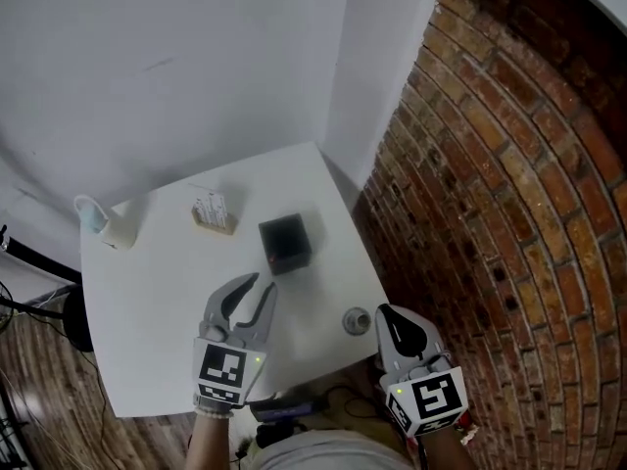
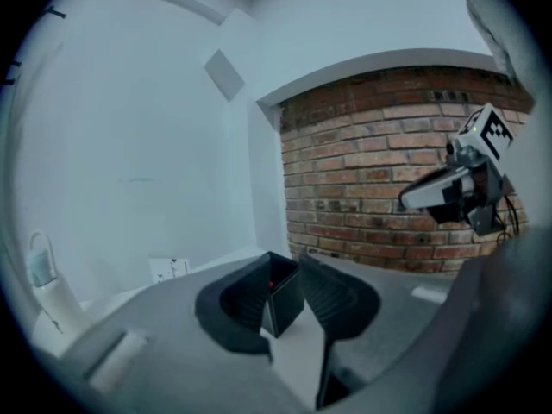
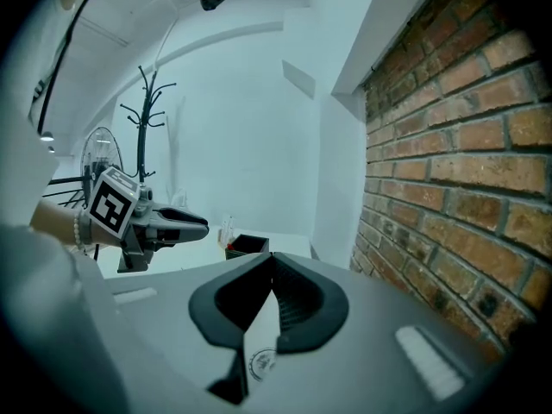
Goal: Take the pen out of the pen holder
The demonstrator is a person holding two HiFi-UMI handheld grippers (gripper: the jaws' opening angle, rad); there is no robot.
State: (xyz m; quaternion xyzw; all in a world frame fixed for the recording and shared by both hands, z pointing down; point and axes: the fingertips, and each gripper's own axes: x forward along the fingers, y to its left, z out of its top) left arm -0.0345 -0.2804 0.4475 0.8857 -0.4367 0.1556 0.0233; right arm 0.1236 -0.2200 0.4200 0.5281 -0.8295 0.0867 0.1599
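Observation:
The black square pen holder [image 1: 285, 243] stands in the middle of the white table [image 1: 157, 302], and a red pen tip [image 1: 272, 259] shows at its near edge. My left gripper [image 1: 260, 284] hovers just short of it, jaws open and empty. In the left gripper view the pen holder [image 2: 283, 298] sits straight ahead between the spread jaws of the left gripper [image 2: 285, 257], the red pen tip [image 2: 271, 285] showing inside. My right gripper [image 1: 384, 309] is at the table's near right corner, its jaws shut together with nothing in them; in its own view the right gripper [image 3: 272, 253] points toward the pen holder [image 3: 246, 246].
A small card stand [image 1: 213, 213] is left of the holder, and a white and teal object [image 1: 98, 221] sits at the far left corner. A small round grey object [image 1: 356, 320] lies beside the right gripper. A brick wall [image 1: 509, 213] runs along the right.

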